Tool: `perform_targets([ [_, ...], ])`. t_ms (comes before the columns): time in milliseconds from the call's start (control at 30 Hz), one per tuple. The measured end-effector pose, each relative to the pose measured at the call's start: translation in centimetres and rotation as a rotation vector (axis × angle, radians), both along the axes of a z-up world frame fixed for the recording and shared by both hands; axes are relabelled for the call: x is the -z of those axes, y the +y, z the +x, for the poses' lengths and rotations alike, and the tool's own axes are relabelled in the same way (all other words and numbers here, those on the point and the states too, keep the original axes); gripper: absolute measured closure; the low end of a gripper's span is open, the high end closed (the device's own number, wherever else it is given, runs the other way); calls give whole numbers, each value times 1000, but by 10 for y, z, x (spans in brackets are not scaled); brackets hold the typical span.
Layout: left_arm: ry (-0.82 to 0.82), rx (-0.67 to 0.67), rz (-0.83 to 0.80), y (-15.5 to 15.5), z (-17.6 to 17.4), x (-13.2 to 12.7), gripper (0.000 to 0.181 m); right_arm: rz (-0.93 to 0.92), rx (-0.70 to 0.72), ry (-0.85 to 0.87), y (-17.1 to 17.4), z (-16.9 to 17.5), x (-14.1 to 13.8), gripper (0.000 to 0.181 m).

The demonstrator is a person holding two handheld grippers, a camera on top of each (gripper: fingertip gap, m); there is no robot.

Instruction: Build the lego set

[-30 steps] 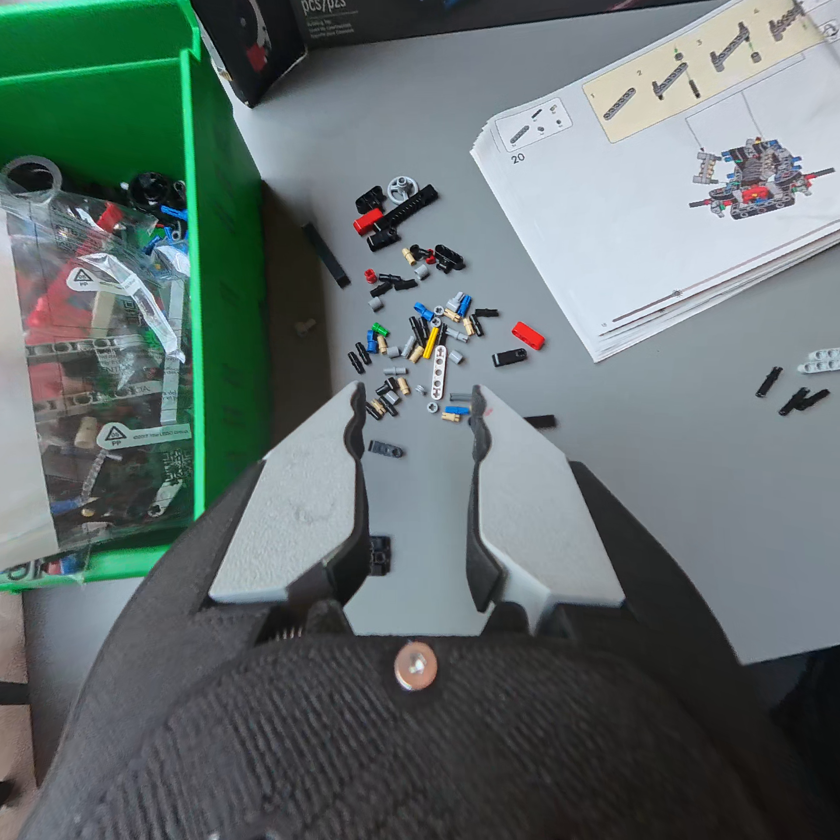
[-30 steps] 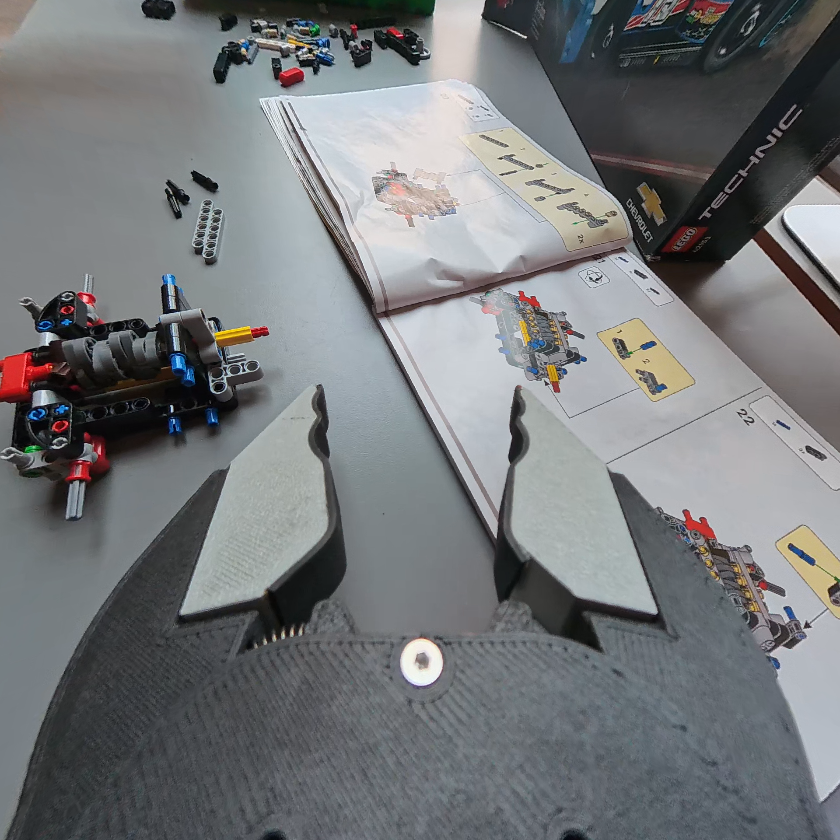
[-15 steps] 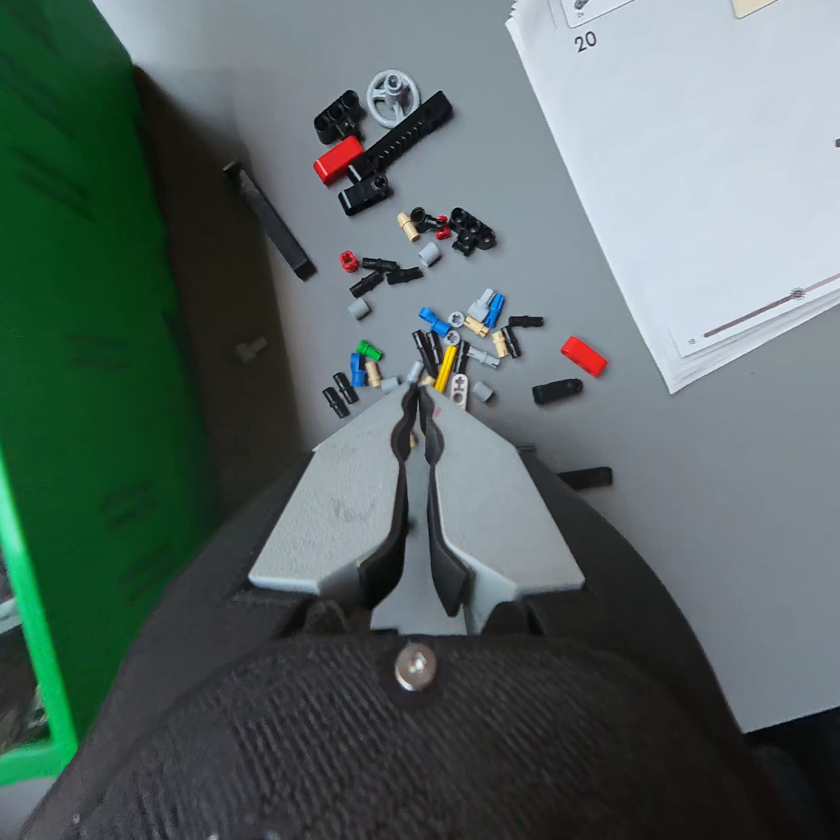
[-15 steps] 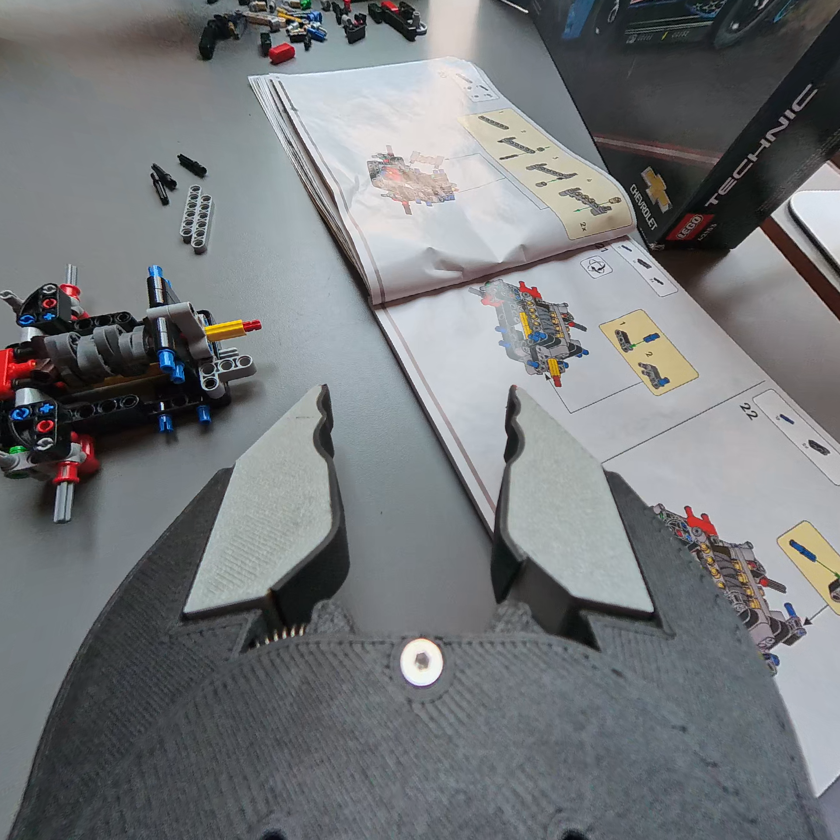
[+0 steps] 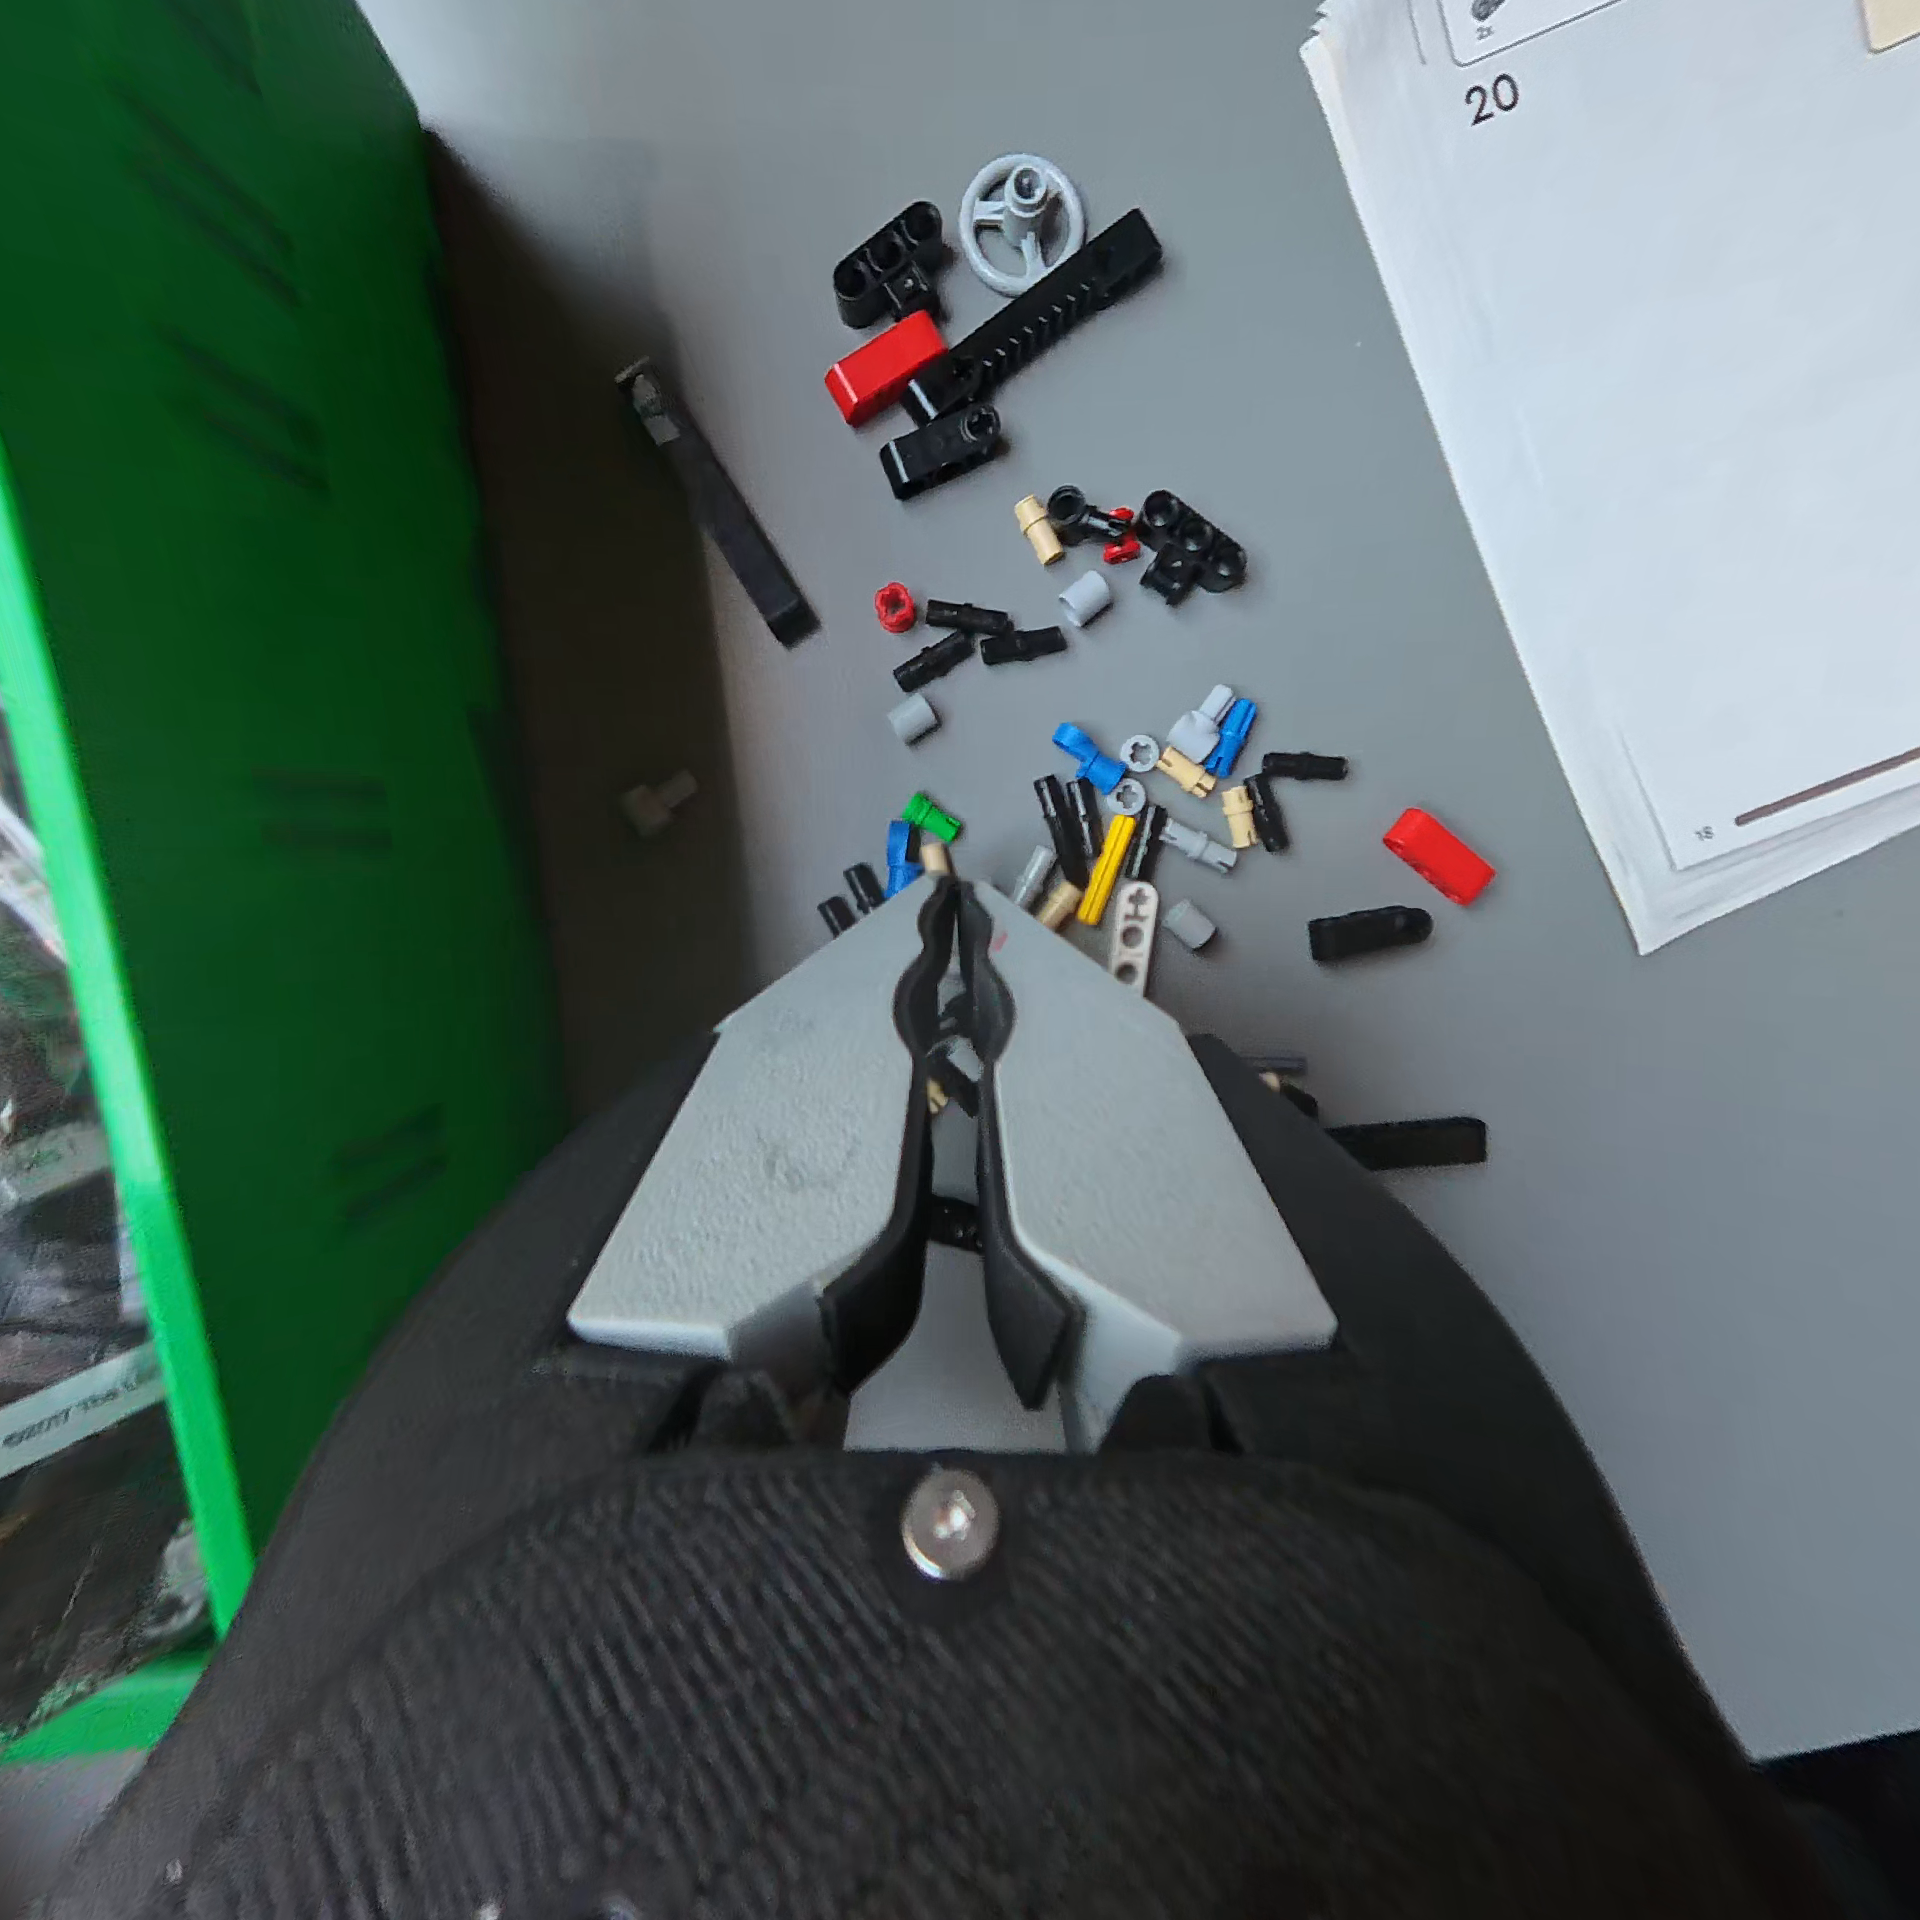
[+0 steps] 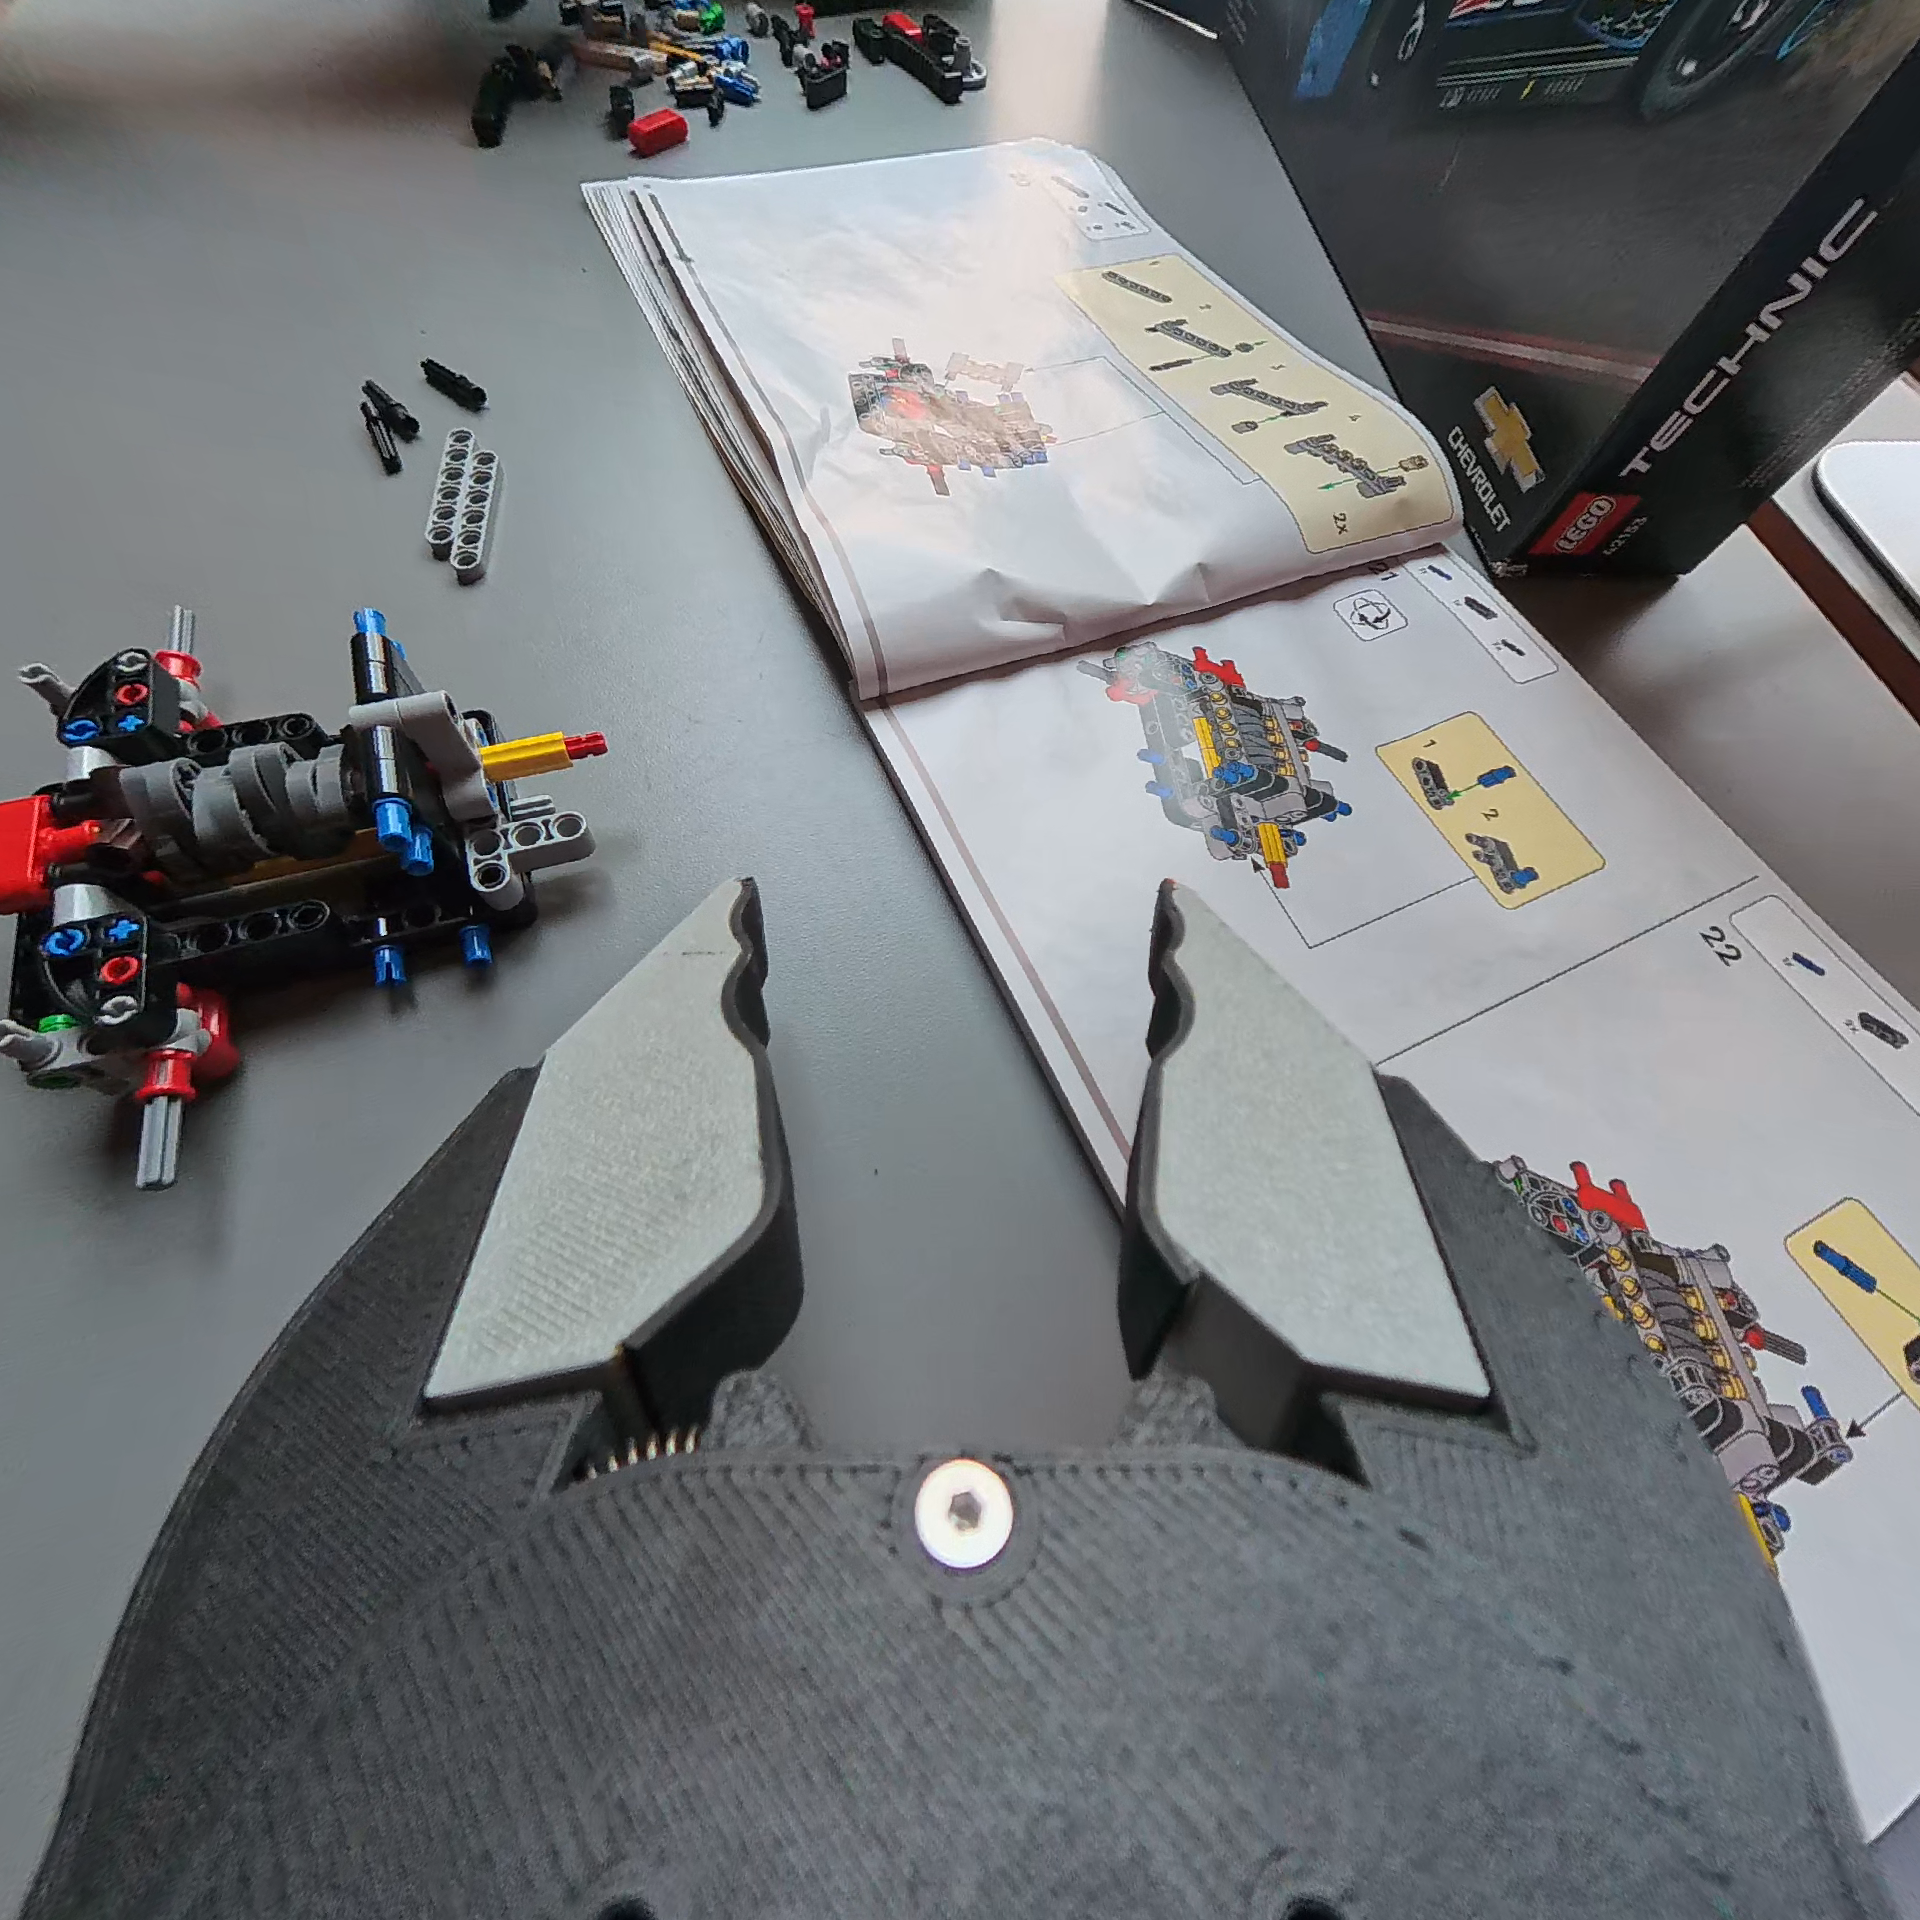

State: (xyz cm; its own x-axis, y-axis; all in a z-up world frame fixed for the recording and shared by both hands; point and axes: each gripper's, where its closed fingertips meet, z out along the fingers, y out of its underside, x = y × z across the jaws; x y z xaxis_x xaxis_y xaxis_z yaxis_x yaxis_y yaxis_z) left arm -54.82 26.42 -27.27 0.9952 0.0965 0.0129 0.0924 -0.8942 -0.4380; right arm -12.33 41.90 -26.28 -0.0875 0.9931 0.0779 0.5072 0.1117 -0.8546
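Several small loose lego pieces (image 5: 1101,821) lie in a pile on the grey table; the pile also shows far off in the right wrist view (image 6: 675,62). My left gripper (image 5: 948,894) is shut, low over the near edge of the pile, tips beside a tan pin (image 5: 935,858). I cannot tell whether a piece is pinched. My right gripper (image 6: 956,914) is open and empty above bare table. The partly built model (image 6: 260,831) lies to its left and the open instruction booklet (image 6: 1039,436) to its right.
A green bin (image 5: 208,727) with bagged parts stands close on the left of the pile. The booklet's corner (image 5: 1662,416) lies to the right. Two grey beams (image 6: 462,504) and black pins (image 6: 390,416) lie beyond the model. The dark set box (image 6: 1610,260) stands at the far right. There is about 45 cm between the tips of the two grippers.
My left gripper went from open to shut and moved forward and down to the pile, then shifted slightly left. My right gripper stayed open and barely drifted.
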Motion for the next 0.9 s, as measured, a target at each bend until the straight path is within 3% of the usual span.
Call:
perform_targets([
  [167,27,-47,25,-19,-10,-19,181,-3,-1,-3,0,0,0,110],
  [467,35,-68,-31,-52,-14,-14,181,4,2,-8,0,0,1,111],
  [900,9,-62,-25,-53,-10,-12,181,4,4,-11,1,0,2,111],
])
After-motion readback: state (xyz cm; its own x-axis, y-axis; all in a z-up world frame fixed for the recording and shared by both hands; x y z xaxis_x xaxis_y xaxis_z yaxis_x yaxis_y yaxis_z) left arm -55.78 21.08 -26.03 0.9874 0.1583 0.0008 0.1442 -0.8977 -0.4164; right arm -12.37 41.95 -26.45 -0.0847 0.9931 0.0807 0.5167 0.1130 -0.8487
